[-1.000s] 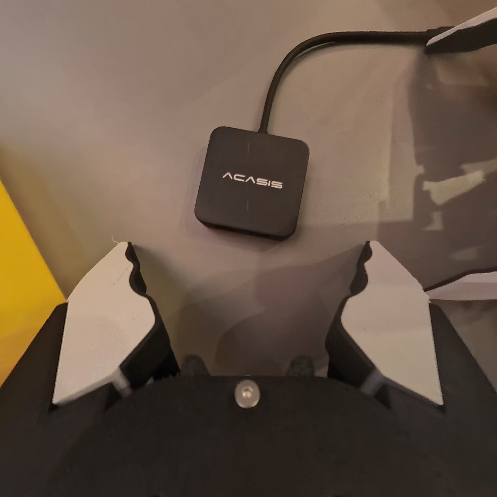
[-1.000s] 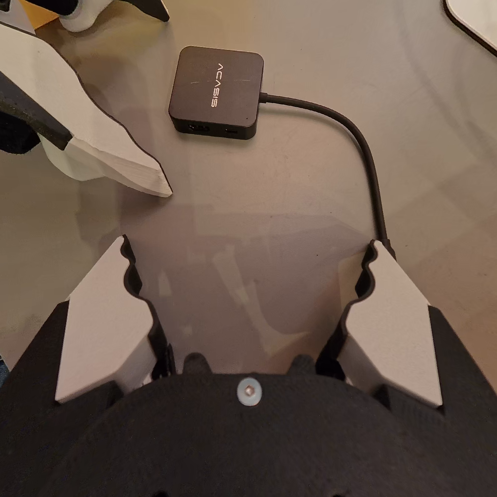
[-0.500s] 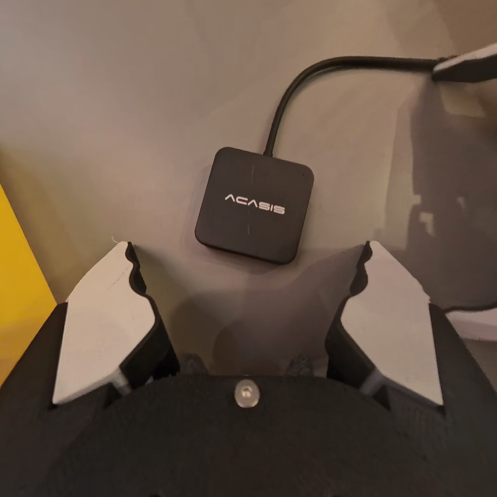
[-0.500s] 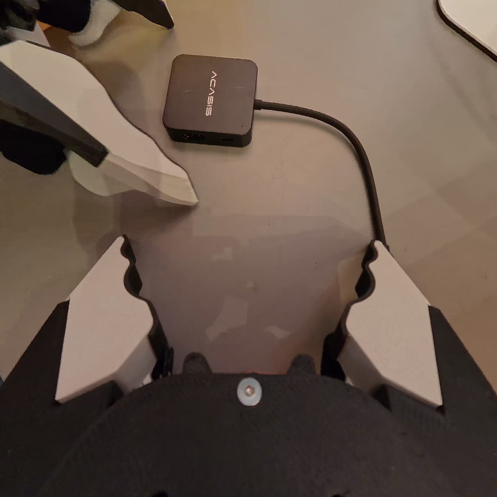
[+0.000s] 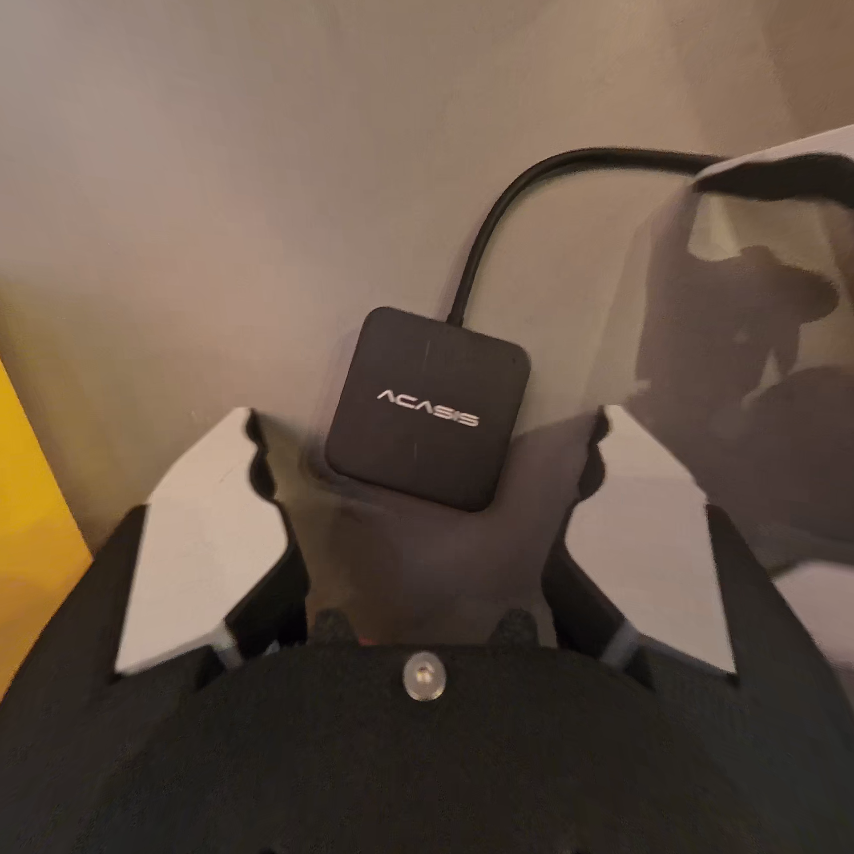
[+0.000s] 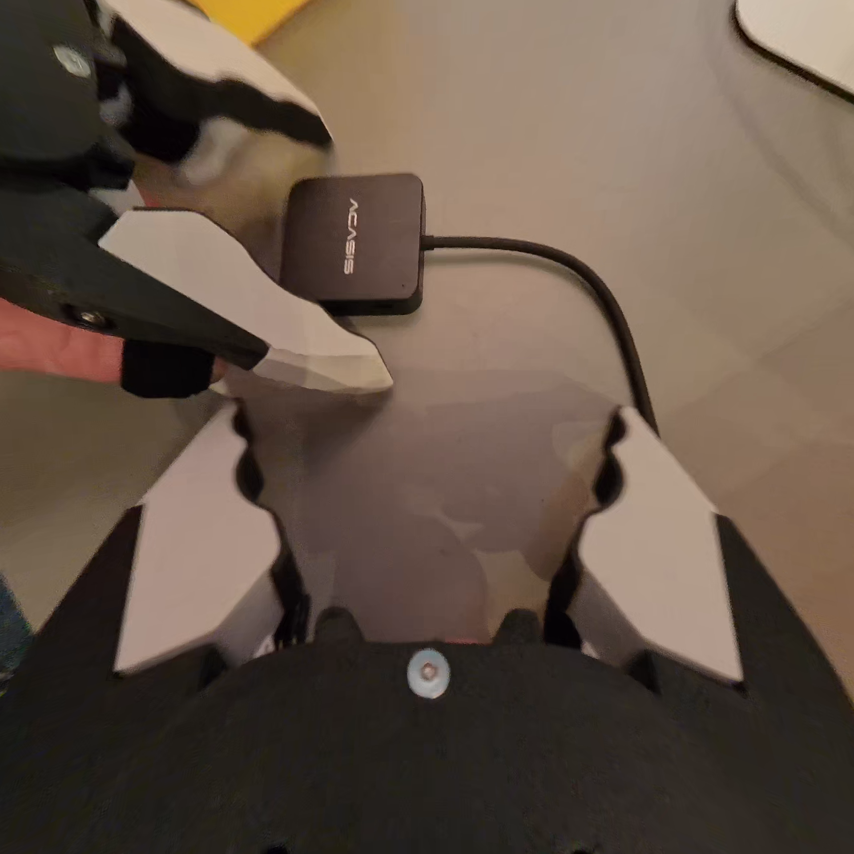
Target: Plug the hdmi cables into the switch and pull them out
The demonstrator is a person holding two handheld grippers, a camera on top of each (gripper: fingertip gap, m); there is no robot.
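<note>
Left wrist view: left gripper [image 5: 427, 418] wide open, jaws spread, nothing held. Switch [image 5: 427, 409] flat on worktop [image 5: 231, 185], lying between the two white fingertips [image 5: 217, 443], slightly nearer the right one, apparently no contact yet; some blur, so can't be sure. Small square black box, matte, rounded corners, pale lettering on top. Thin black cable [image 5: 490, 222] leaving its far edge, round section, rubbery look, curving right toward the right gripper's finger at frame edge. Worktop grey, smooth, faintly glossy w/ reflections. Yellow flat thing [image 5: 27, 462] at left edge, can't tell what.

Right wrist view: right gripper [image 6: 427, 425] also wide open, empty. Switch [image 6: 356, 240] ahead, well apart from its tips; port slots faintly visible on near side face, too dark to tell kind. Cable [image 6: 596, 286] running right from switch, then bending back down to just beside the right fingertip [image 6: 647, 443]; touching or not, can't tell; plug end hidden. Left gripper [image 6: 356, 254] coming in from left, one finger over near-left corner of switch, other beyond it. White curved-edge object [image 6: 795, 41] top right, only partly in view.

Step, as judged: approach phase, bracing switch w/ left before any plugging; nothing plugged on the visible face. Next likely calls for closing left jaws on box sides w/o sliding it, since light and slick on smooth top, then right taking the cable end
</note>
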